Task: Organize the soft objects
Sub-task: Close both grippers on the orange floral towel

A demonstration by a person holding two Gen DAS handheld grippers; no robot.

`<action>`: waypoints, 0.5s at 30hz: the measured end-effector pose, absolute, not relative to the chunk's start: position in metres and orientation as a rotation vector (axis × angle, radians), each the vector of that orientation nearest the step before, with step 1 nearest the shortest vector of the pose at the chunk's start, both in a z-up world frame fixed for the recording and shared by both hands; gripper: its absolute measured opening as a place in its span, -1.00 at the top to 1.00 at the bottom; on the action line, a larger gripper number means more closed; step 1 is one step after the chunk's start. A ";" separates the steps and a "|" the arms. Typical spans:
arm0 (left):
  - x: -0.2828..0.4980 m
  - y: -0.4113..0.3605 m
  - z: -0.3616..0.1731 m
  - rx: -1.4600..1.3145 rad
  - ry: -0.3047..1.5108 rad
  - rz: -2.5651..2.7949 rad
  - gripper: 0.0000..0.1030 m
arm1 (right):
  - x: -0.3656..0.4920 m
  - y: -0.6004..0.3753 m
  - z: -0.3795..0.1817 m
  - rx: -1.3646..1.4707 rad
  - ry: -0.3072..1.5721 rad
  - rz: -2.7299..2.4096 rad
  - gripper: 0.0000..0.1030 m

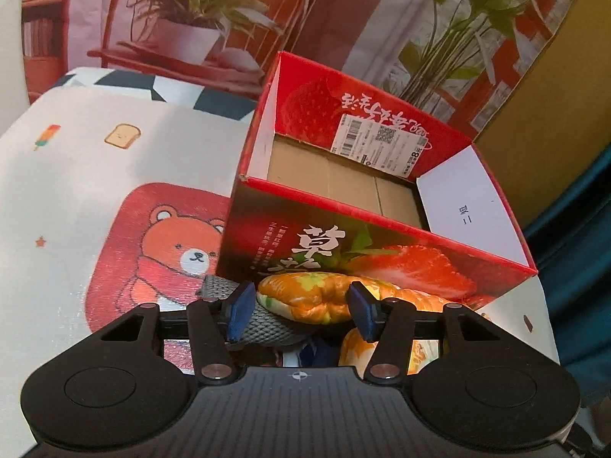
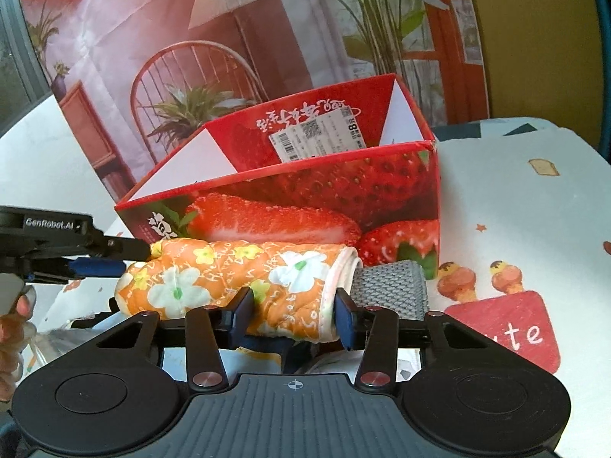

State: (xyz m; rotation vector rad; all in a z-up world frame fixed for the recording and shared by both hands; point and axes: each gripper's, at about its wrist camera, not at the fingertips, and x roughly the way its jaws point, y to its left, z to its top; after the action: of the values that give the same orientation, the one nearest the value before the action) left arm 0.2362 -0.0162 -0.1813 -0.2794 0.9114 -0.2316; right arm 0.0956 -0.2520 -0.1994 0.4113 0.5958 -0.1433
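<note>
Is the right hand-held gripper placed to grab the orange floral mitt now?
Probably yes: the right hand-held gripper already straddles the orange floral mitt near its cuff, nothing between.

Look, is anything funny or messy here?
Yes. The strawberry box holds no soft things yet; the words on its back wall read upside down. The orange mitt and a grey band lie outside, in front of it, the band poking from the mitt's cuff.

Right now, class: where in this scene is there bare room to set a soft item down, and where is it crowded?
Free: the strawberry box, its cardboard floor bare, and the printed tablecloth beside it. Crowded: in front of the box, where the orange mitt, grey strap and both grippers meet.
</note>
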 end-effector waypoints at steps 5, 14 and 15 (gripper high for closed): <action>0.245 -0.010 -0.182 -0.370 0.927 -0.242 -0.18 | 0.096 -0.252 -0.200 0.396 0.588 -0.145 0.31; 0.252 -0.011 -0.186 -0.383 0.951 -0.260 -0.19 | 0.093 -0.252 -0.203 0.385 0.582 -0.158 0.44; 0.252 -0.013 -0.188 -0.372 0.953 -0.255 -0.19 | 0.093 -0.252 -0.203 0.383 0.583 -0.160 0.44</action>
State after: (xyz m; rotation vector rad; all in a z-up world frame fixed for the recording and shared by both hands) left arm 0.2520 -0.0128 -0.1875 -0.3717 0.9532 -0.2554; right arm 0.0934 -0.2518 -0.2029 0.3828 0.5829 -0.1596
